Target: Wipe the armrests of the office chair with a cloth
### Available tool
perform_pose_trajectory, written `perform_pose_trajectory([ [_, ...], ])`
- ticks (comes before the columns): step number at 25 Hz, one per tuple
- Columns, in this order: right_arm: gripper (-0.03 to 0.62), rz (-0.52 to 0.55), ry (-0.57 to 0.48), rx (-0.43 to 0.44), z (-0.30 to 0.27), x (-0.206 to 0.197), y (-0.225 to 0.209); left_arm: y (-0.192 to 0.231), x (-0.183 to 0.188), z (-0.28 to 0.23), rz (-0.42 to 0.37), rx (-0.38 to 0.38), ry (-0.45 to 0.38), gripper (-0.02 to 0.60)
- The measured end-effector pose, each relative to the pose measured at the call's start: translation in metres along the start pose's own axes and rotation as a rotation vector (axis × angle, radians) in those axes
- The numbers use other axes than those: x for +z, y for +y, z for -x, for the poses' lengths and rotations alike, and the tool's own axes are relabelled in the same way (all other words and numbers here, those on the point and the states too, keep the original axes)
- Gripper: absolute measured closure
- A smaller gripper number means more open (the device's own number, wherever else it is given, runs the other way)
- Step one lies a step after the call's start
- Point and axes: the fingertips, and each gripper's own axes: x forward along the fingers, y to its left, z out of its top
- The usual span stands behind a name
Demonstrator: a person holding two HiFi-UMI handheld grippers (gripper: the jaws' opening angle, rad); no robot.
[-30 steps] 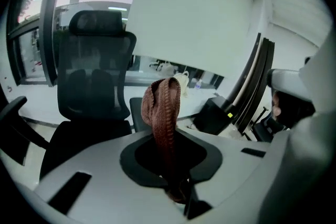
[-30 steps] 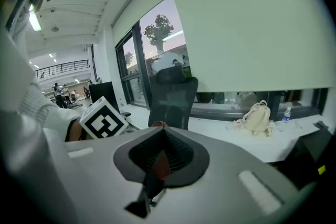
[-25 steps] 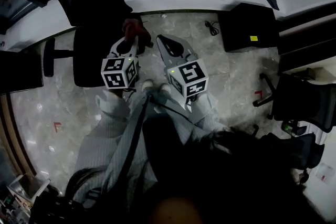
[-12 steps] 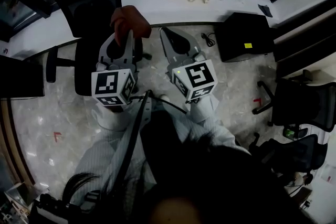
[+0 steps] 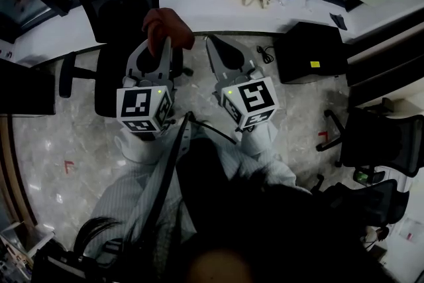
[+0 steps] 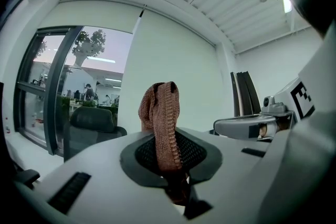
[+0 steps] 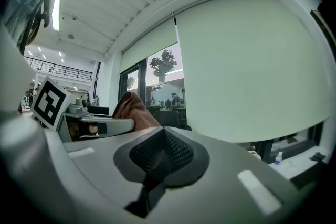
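Pinching the brown cloth (image 5: 167, 24) by only one fold, the left gripper (image 5: 158, 48) may lose it against the armrest (image 5: 65, 75) — the right gripper (image 5: 212, 44) is closed, empty.

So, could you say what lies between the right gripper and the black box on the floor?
A small black cable on the grey floor, in the head view.

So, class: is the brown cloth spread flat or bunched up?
Bunched: the cloth sticks up as a folded wad, pinched in the left tongs.

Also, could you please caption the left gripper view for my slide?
The left hand-held gripper shut on a brown cloth, an office chair beyond.
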Motion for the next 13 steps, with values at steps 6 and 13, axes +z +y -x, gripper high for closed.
perform_pose_trajectory([
  [6, 0.594, 0.004, 0.003, 0.008, -0.0045, -0.0002, 0.0042, 0.0037, -0.0001, 0.0007, -0.005, -0.004, 0.004, 0.54],
  [13, 0.594, -0.004, 0.01, -0.003, -0.0017, -0.0036, 0.0004, 0.0003, -0.0002, 0.0018, -0.027, -0.018, 0.021, 0.54],
])
